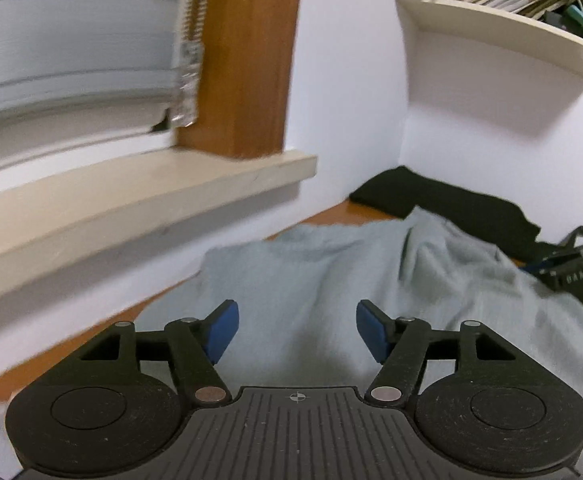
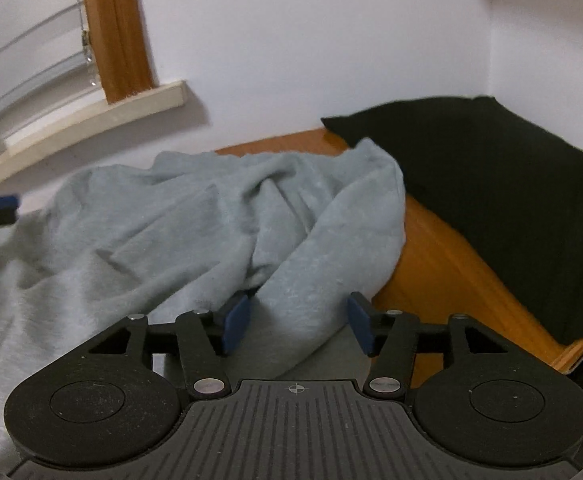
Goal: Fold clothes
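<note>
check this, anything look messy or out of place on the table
Yes: the grey garment lies bunched in deep wrinkles rather than flat, one fold draping toward the wooden table edge. The black garment behind it looks neatly folded. Nothing seems spilled or damaged.

A window sill (image 1: 139,196) juts from the white wall, blinds (image 1: 71,56) above; a shelf (image 1: 503,36) holds what look like books.

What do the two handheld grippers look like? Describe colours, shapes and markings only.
Both the left gripper and the right gripper look alike: matte black plastic bodies with ribbed centre plates, a small crosshair mark, two round discs at the sides, silver pivot pins on black linkage bars, and flat blue pads lining the jaws.
</note>
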